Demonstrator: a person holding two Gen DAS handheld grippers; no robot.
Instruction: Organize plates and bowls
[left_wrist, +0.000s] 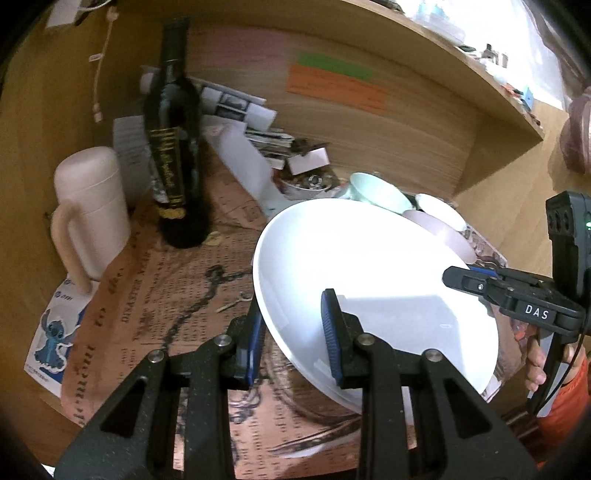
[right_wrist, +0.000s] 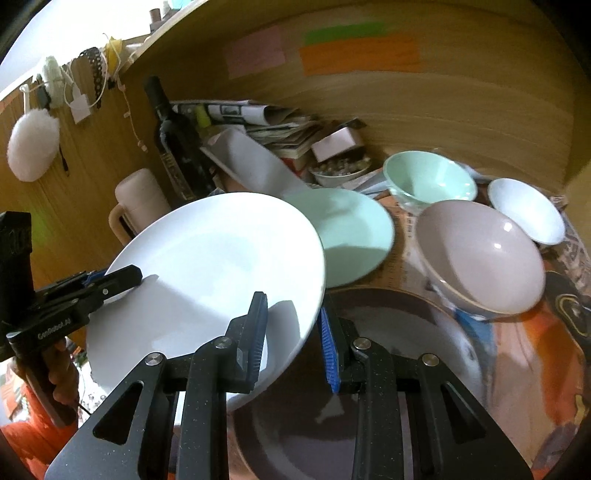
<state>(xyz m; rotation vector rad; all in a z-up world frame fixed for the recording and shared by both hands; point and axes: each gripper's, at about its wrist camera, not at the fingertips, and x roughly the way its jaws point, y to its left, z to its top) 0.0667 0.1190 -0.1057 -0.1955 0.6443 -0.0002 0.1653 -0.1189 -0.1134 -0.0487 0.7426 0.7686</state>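
A large white plate is held in the air, tilted, between both grippers. My left gripper is shut on its near-left rim; it also shows in the right wrist view. My right gripper is shut on the opposite rim and shows in the left wrist view. Below lies a dark grey-brown plate. Behind are a mint plate, a mint bowl, a grey-pink bowl and a small white bowl.
A dark wine bottle and a pale pink handled flask stand at the left. Papers, a white tray and a small dish of bits crowd the back. A wooden wall and shelf close the rear.
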